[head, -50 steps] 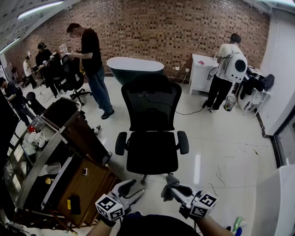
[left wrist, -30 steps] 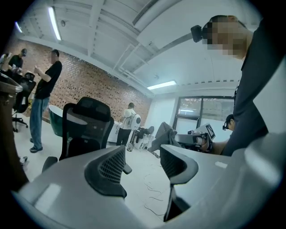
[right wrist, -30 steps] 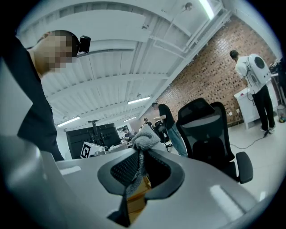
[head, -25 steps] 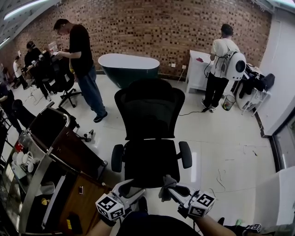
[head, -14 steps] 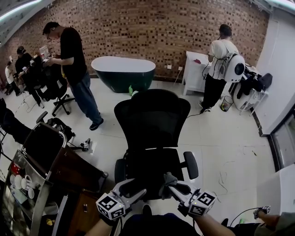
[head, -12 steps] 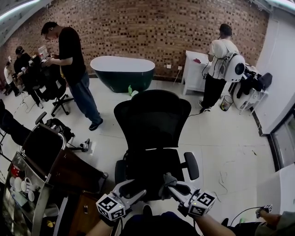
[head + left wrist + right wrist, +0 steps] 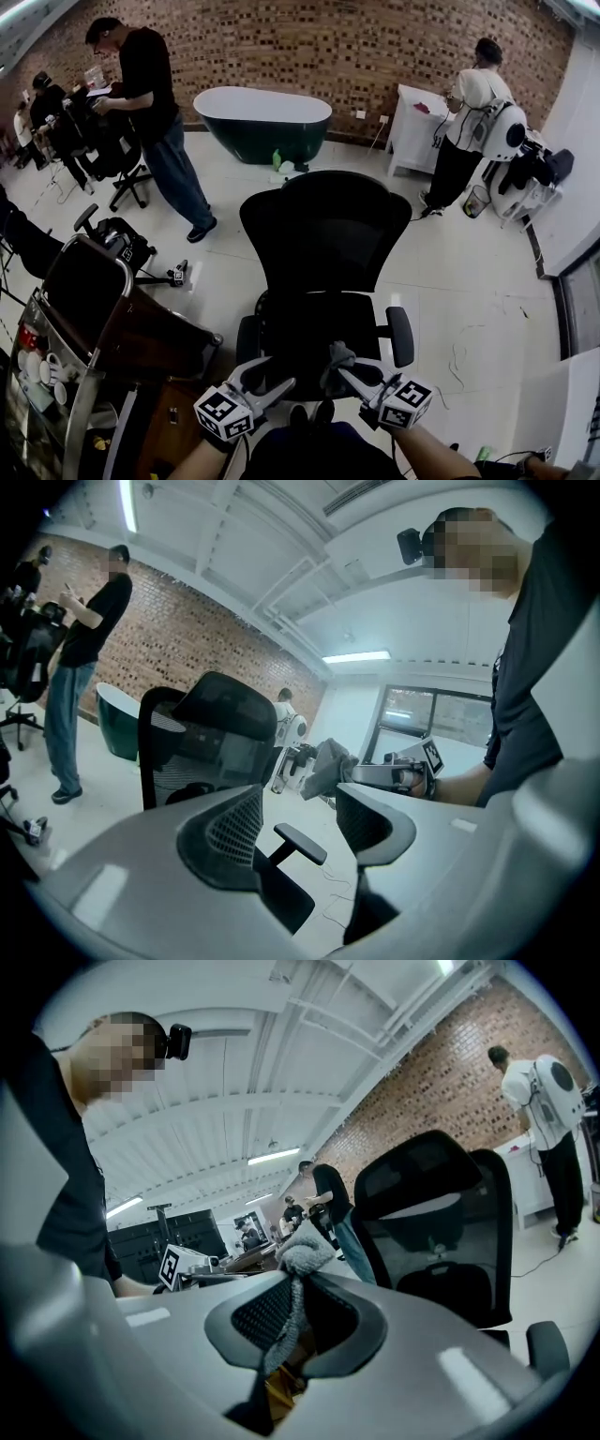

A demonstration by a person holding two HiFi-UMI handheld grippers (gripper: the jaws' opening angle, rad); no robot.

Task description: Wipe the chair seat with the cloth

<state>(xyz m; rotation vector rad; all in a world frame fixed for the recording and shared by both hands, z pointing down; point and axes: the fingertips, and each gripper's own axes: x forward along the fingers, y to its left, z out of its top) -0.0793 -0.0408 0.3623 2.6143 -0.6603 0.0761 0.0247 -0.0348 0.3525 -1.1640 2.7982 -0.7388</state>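
The right gripper point(image 7: 296, 1290) is clamped on the grey cloth point(image 7: 302, 1252). Its own view shows the cloth pinched between the jaws (the head view shows only a bunch). The left gripper point(image 7: 298, 803) gapes, empty. Both hover near the seat's point(image 7: 317, 328) front edge.

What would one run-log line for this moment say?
right gripper: shut on cloth | left gripper: open, empty | chair seat: cloth not yet on it
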